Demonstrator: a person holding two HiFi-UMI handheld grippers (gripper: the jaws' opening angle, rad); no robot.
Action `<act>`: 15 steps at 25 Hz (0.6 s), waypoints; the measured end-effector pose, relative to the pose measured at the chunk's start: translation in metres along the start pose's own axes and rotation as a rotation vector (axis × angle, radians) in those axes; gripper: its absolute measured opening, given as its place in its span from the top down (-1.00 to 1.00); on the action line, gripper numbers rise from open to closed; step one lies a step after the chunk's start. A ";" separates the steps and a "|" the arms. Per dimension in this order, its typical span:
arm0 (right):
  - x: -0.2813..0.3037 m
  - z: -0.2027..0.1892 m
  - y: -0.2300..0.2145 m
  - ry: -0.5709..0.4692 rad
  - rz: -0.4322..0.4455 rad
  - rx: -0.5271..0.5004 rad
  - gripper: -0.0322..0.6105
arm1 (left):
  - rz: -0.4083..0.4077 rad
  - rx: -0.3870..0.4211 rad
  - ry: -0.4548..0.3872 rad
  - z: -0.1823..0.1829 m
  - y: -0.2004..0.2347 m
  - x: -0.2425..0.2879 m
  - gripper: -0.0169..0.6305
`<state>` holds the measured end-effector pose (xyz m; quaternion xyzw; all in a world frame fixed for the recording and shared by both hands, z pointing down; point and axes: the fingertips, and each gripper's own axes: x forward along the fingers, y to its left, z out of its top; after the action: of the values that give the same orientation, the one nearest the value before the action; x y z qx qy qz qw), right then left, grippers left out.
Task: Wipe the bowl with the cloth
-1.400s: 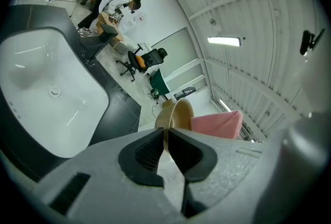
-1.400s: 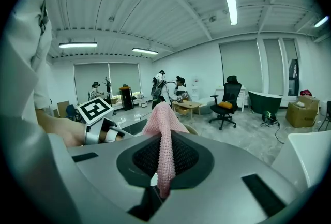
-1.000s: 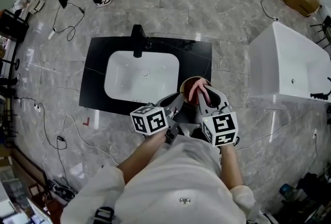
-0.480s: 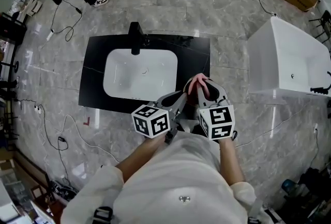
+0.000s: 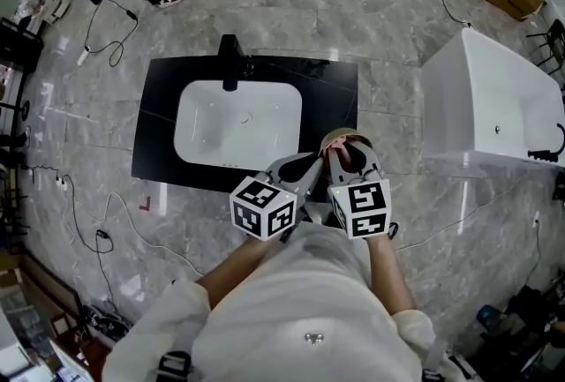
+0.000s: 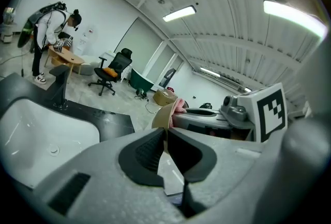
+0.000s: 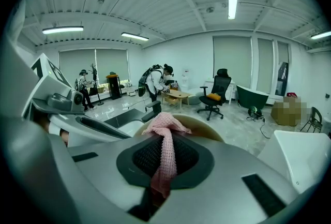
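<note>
1. The bowl (image 5: 334, 138), tan outside and darker inside, was held in the air just right of centre in the head view, over the lower right corner of the black counter (image 5: 340, 80).
2. The left gripper (image 6: 165, 137) was clenched on the bowl's thin rim, which sat edge-on between its pads. That narrow bite looked the weak spot: a hard push from the cloth could twist the bowl free and drop it onto the counter or the marble floor (image 5: 397, 18).
3. The pink cloth (image 7: 164, 148), a knitted strip, was pinched in the right gripper (image 7: 164, 163), with its bunched end on the bowl's rim. Little cloth stuck out, so the bare jaw tips might scrape instead of wiping.
4. The white sink (image 5: 203, 138) lay left of the bowl.
</note>
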<state>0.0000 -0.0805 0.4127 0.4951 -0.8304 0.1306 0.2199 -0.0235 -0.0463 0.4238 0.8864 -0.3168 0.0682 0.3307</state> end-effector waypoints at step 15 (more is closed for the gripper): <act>0.001 -0.011 0.019 0.067 0.165 -0.097 0.85 | 0.018 0.156 0.017 0.005 -0.009 -0.004 0.88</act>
<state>-0.0142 -0.0670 0.4227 0.4093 -0.8657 0.1244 0.2598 -0.0218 -0.0428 0.4138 0.9060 -0.3156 0.1030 0.2626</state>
